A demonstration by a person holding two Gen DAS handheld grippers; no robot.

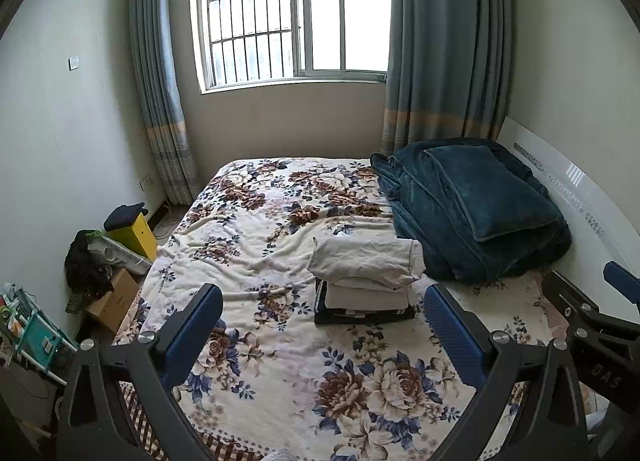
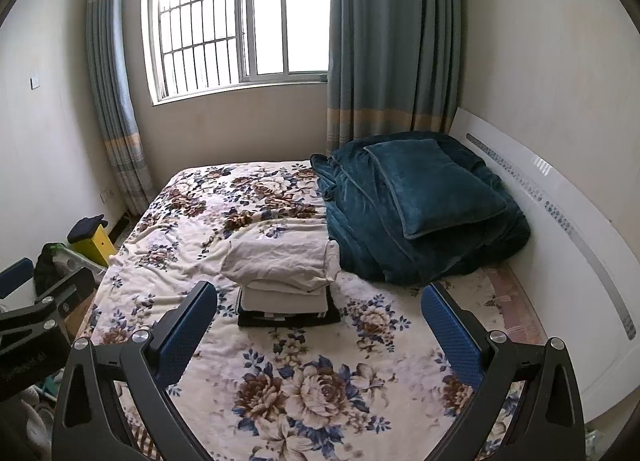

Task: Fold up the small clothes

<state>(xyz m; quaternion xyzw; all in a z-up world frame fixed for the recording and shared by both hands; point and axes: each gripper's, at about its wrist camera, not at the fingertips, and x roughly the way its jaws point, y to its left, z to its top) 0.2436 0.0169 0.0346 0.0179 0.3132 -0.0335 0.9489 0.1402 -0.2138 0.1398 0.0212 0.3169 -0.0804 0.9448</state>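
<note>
You held the left gripper (image 1: 322, 325) and right gripper (image 2: 318, 317) spread wide and empty above the bed (image 1: 248, 229), side by side and facing the window, probably so both could reach a garment together. The stack (image 1: 366, 281) of folded clothes sat mid-bed, at 12 o'clock from the left gripper and 11 o'clock from the right, just beside the quilt (image 1: 472, 209) at 2 o'clock, kept out of the folding space nearer you
</note>
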